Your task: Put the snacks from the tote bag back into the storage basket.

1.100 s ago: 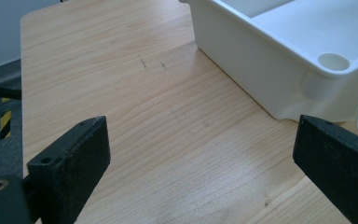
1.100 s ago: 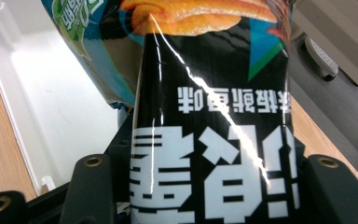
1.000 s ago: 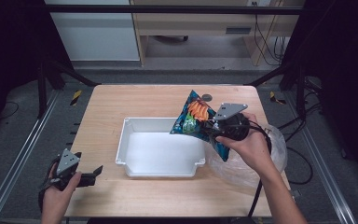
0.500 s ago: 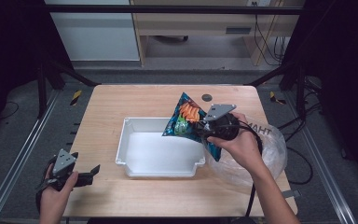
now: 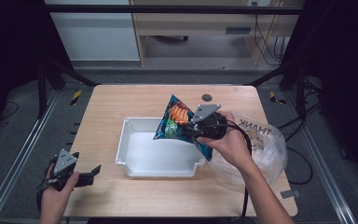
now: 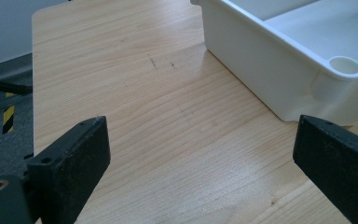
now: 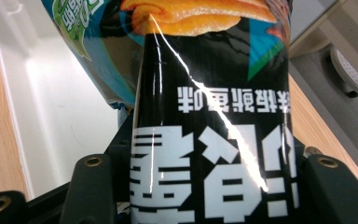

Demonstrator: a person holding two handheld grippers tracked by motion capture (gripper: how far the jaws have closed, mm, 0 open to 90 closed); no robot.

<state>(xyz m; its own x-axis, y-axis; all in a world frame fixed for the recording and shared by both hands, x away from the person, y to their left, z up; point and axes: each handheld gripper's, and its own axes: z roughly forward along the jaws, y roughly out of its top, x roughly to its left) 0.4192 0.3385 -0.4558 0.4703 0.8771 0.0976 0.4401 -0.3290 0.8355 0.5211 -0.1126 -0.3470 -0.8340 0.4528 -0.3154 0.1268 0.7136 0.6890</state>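
Observation:
My right gripper [image 5: 196, 131] is shut on a blue and black chip bag [image 5: 176, 120], holding it tilted above the right part of the white bin [image 5: 130, 126]. In the right gripper view the chip bag [image 7: 209, 107] stands close between the jaws, its print upside down, with the white bin [image 7: 51, 102] below at the left. My left gripper [image 5: 93, 173] rests open at the table's front left corner, nothing between its fingers. In the left gripper view the bin's corner [image 6: 279, 56] lies ahead to the right of the wide-apart jaws.
A clear plastic shopping bag [image 5: 261, 144] lies crumpled at the table's right side under the right forearm. A small dark round thing [image 5: 207, 97] sits near the far edge. Bare wood [image 6: 158, 107] stretches left of the bin.
The right gripper has carried the chip bag leftward, from over the bin's right rim to above its inside. The left hand has drawn back slightly toward the front left corner.

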